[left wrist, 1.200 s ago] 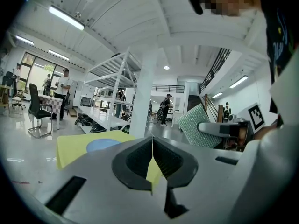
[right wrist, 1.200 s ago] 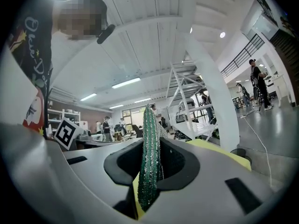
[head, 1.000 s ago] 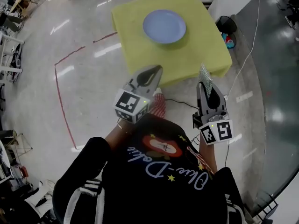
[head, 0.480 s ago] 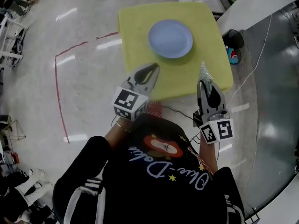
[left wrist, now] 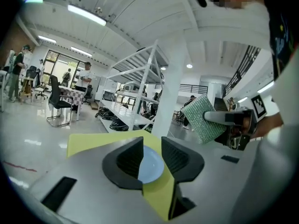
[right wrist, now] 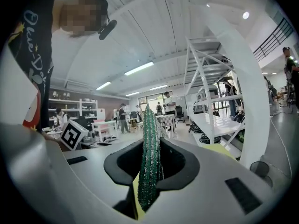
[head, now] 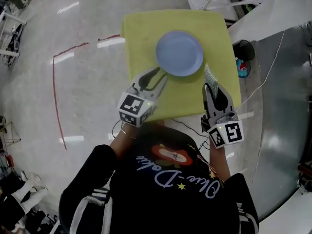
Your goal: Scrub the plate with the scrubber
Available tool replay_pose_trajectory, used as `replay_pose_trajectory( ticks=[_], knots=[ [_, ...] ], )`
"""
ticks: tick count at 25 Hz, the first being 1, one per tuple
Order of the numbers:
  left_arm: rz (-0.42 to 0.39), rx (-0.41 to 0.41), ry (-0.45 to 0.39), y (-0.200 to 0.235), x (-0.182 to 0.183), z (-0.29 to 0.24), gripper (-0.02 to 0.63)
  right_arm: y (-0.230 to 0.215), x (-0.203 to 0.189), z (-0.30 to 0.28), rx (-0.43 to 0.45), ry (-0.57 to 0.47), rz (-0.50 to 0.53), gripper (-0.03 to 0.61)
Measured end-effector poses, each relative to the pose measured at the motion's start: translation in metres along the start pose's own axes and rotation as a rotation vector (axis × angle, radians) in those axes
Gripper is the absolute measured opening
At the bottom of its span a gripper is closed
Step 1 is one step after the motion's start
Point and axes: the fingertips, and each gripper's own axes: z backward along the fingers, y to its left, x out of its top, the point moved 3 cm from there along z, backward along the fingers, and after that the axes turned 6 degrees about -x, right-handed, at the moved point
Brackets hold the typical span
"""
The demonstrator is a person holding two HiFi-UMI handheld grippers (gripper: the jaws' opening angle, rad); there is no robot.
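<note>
Person is approaching blue plate (head: pixel 179 53), upper center on yellow table (head: pixel 141 33): left gripper (head: pixel 157 74) jaws are opening w/ nothing between, right gripper (head: pixel 213 87) is pinching green scrubber (head: pixel 210 75) upright; probably best steadying plate rim w/ left before rubbing.

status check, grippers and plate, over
Left gripper jaws opening, nothing between them. Right gripper shut on scrubber. Plate bare on yellow cloth, untouched. Nothing between scrubber and plate.
</note>
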Motion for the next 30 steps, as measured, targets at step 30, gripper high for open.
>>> replay_pose_trajectory(
  ticks=[30],
  knots=[
    [0.267,0.229,0.288,0.106,-0.102,-0.083,0.170,-0.059,-0.124,-0.239,0.361,0.443,0.452,0.061]
  ],
)
